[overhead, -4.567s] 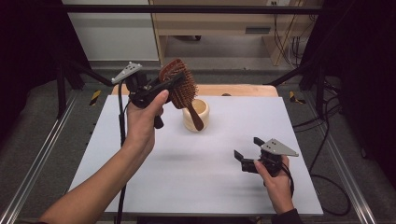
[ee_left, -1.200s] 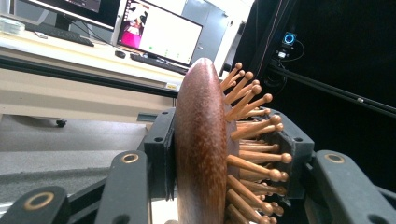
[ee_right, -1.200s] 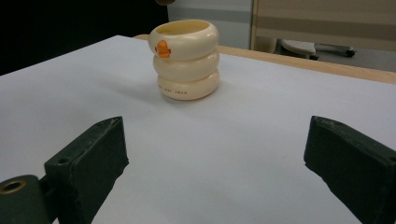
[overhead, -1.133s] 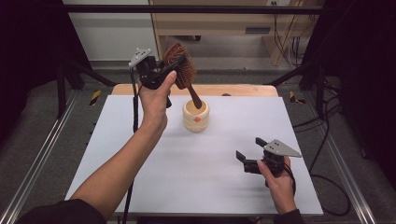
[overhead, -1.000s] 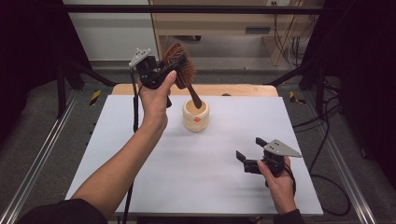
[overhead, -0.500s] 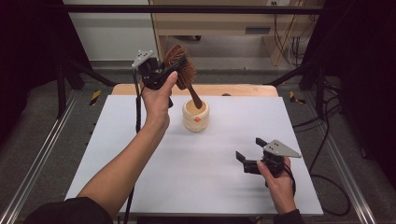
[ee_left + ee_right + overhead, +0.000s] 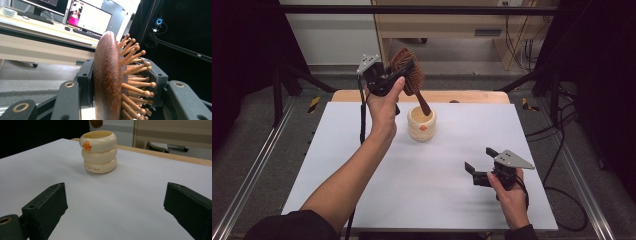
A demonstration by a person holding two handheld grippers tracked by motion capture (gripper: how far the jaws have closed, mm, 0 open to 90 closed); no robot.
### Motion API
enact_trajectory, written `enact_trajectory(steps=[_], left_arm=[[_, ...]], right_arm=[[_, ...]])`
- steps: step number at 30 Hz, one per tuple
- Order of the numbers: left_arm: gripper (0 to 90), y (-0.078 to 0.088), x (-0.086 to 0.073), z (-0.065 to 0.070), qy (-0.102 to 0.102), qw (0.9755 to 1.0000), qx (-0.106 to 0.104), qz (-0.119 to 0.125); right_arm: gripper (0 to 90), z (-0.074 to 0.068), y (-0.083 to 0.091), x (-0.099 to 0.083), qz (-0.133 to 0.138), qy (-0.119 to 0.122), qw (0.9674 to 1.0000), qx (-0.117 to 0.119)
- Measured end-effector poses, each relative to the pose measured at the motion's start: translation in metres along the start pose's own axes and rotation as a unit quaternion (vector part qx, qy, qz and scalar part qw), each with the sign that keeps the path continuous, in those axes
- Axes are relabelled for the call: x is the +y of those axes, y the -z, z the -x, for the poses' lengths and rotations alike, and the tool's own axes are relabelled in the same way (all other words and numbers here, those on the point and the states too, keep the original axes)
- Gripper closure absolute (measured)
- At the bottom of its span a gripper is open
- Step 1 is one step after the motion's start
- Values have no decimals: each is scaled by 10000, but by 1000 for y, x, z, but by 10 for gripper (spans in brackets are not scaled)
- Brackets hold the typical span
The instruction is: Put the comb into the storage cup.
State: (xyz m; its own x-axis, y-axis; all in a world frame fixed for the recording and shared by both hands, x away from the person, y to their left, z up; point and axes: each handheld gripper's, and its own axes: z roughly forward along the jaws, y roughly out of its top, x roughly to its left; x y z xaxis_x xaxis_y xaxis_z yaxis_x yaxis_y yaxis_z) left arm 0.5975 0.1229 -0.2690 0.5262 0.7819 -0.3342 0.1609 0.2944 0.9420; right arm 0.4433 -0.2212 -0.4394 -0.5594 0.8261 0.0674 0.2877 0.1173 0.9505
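My left gripper (image 7: 404,75) is raised above the table's far side and shut on the head of a brown wooden hairbrush (image 7: 411,80). In the left gripper view both pads clamp the hairbrush (image 7: 112,80), one on its smooth back and one on its pegs. Its handle slants down towards the mouth of a cream ribbed cup (image 7: 421,123) with an orange mark. The right gripper (image 7: 479,166) rests low on the white table near the front right, open, nothing between its jaws. The cup (image 7: 98,151) stands ahead of the right gripper (image 7: 116,210), with the handle tip (image 7: 96,123) hovering just over it.
The white tabletop (image 7: 362,165) has a wooden strip (image 7: 472,96) along its far edge. Metal frame rails (image 7: 257,165) run along both sides. Desks with monitors (image 7: 87,17) stand beyond the table.
The left hand has turned the brush more upright and drifted slightly, keeping the handle over the cup. The right gripper has stayed where it was.
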Motion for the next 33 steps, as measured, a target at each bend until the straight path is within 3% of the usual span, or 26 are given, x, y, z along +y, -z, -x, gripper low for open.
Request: enact_trajectory(steps=[17,22,33], left_arm=[[504,-3,-3,-4,-22,9999,117,30],[504,-2,-3,-5,62,9999,144,52],[504,-2,-1,-8,-22,9997,225,89]], right_arm=[[51,2,1,0,6,21,10000,-23],[51,0,0,-1,-6,44,10000,0],[50,1,1,0,6,30,10000,-14]])
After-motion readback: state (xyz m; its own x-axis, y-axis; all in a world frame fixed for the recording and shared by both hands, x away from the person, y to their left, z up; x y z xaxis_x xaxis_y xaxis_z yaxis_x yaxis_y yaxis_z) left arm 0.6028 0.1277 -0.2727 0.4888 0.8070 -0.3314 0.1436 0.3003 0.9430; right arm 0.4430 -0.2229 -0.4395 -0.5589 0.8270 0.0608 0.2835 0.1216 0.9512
